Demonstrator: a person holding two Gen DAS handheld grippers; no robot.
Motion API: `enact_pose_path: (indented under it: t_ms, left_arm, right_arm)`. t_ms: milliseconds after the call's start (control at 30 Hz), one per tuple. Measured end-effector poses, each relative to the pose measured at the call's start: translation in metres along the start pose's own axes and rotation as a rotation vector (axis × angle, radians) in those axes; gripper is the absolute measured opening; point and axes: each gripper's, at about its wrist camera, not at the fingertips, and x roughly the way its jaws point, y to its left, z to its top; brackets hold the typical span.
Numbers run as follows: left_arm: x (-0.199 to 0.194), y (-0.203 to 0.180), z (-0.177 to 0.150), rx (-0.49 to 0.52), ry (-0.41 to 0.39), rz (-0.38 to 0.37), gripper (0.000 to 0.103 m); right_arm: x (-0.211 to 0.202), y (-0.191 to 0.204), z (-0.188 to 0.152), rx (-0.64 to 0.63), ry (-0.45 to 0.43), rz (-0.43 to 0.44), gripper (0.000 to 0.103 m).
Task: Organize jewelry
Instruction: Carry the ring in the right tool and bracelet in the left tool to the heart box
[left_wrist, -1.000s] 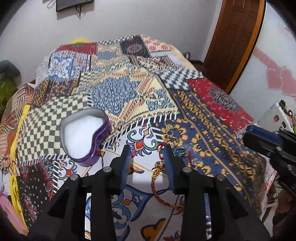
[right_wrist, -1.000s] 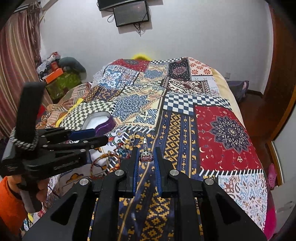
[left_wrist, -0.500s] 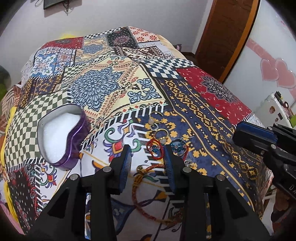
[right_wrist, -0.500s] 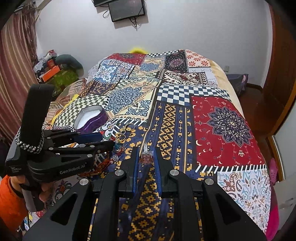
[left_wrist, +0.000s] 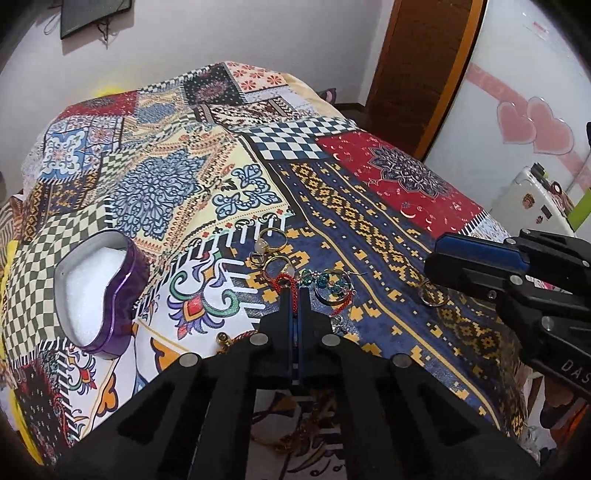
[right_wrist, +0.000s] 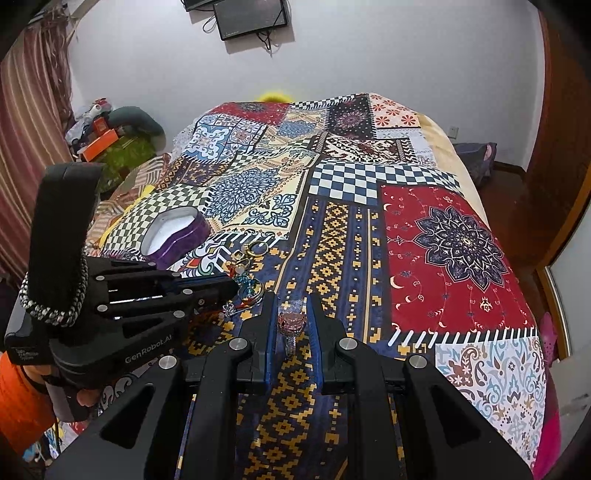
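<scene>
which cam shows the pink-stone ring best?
Right wrist. The pink-stone ring sits centred between the right tool fingers, stone facing the lens. In the left wrist view it is hidden; only a thin ring loop hangs below that tool.

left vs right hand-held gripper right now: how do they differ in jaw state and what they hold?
The left hand-held gripper has its jaws pinched nearly shut on a thin red chain earring; the right hand-held gripper has wider-set jaws around a pink stone ring. The left works among the jewelry pile; the right holds its ring apart from the pile, over the blue patterned bedspread. Both are black with blue pads.
</scene>
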Motion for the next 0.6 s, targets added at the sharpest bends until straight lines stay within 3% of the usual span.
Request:
enact_pose_path:
  t_ms: [300, 600]
  left_arm:
    - [-0.032, 0.017, -0.004, -0.079, -0.067, 0.024, 0.000]
    - [-0.078, 0.022, 0.010, -0.075, -0.170, 0.057, 0.000]
  right_arm:
    - [-0.006, 0.002, 0.002, -0.008, -0.009, -0.009, 0.014]
    - [-0.014, 0.012, 0.011, -0.024, -0.034, -0.004, 0.014]
